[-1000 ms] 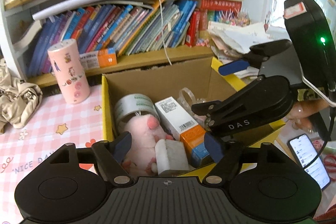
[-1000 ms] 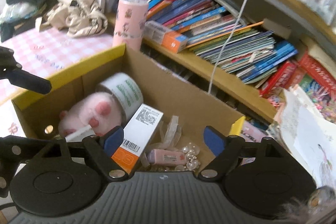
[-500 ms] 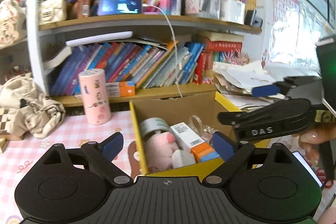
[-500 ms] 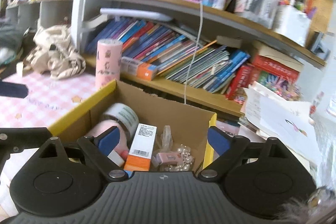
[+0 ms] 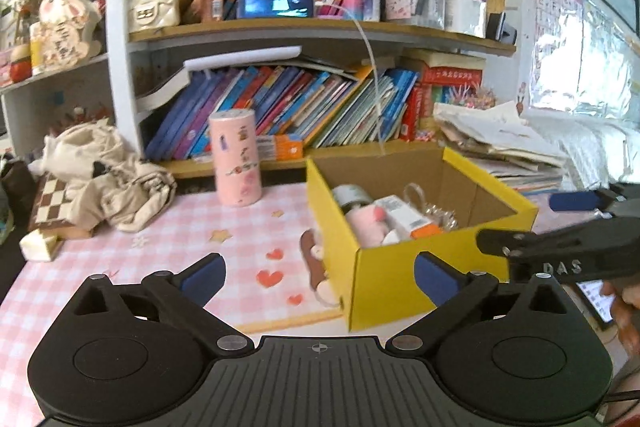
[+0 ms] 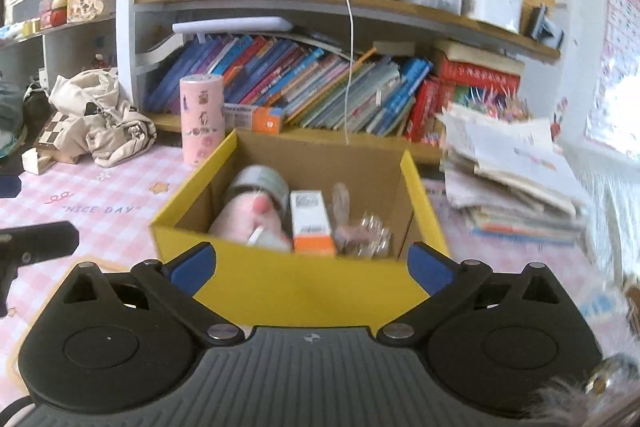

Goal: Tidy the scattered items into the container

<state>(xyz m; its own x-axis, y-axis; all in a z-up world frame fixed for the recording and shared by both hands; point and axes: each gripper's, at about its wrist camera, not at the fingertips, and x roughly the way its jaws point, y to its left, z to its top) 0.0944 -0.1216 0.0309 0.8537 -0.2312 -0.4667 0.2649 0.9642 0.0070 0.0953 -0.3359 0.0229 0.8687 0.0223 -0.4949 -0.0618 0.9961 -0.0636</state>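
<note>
Through the left wrist camera we see our left gripper (image 5: 318, 273) with its blue-padded fingers (image 5: 202, 277) spreading wider, nothing between them, held over the pink checked tablecloth (image 5: 168, 231). The yellow cardboard box (image 5: 384, 283) stands on that cloth just beyond the right finger, and inside it lie a roll of tape (image 5: 350, 193), a pink plush toy (image 5: 366, 223), a white and orange carton (image 5: 408, 217) and some clear beads (image 5: 440, 217). To the left of the box, near the bookshelf (image 5: 304, 31), stands a pink cylinder (image 5: 236, 157), and further left of the box lies a crumpled beige bag (image 5: 104, 179). To the right of the box our right gripper (image 5: 576, 227) reaches in from the frame's edge, and a phone (image 5: 596, 301) lies beneath it. Through the right wrist camera we see the right gripper (image 6: 312, 263) with its fingers (image 6: 192, 265) also spreading and empty, poised just in front of the box (image 6: 304, 291). The same tape (image 6: 262, 181), plush (image 6: 244, 221), carton (image 6: 310, 223) and beads (image 6: 368, 231) sit in the box. A stack of papers (image 6: 516, 179) lies to the right of the box, blurred, and the pink cylinder (image 6: 201, 119) stands behind its left corner.
</note>
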